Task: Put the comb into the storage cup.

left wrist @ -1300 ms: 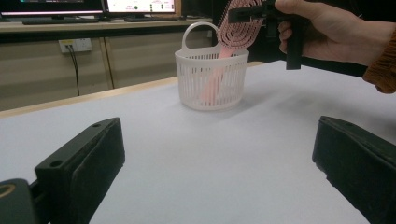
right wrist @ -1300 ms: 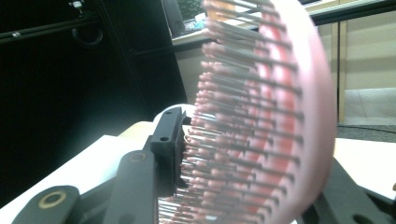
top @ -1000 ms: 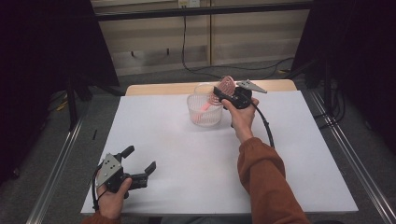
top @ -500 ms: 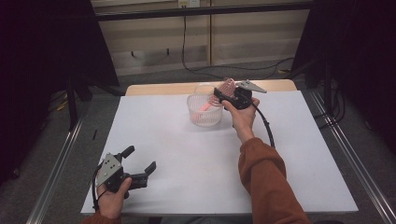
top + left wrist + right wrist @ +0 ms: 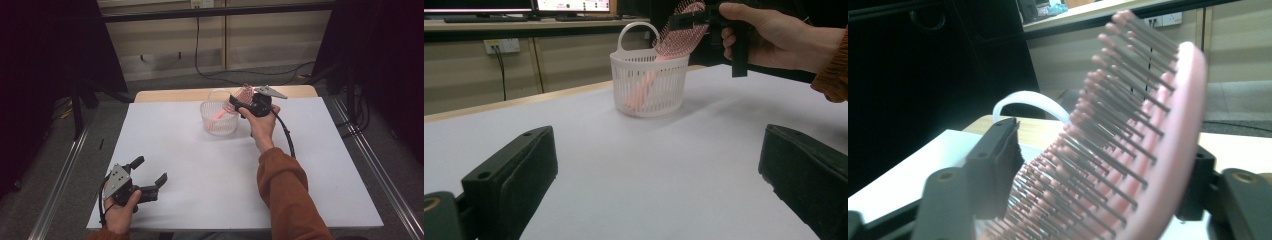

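Right gripper (image 5: pixel 239 103) clamps the pink hairbrush (image 5: pixel 674 37) by its head, handle down inside the white basket (image 5: pixel 647 85); release gently — basket looks light; left gripper (image 5: pixel 150 176) rests spread, empty.

Two black jaws rise spread apart over the white table (image 5: pixel 634 170); far off, a white slotted basket (image 5: pixel 649 82) holds a pink hairbrush (image 5: pixel 674 45), its head gripped by the right gripper (image 5: pixel 689 20).
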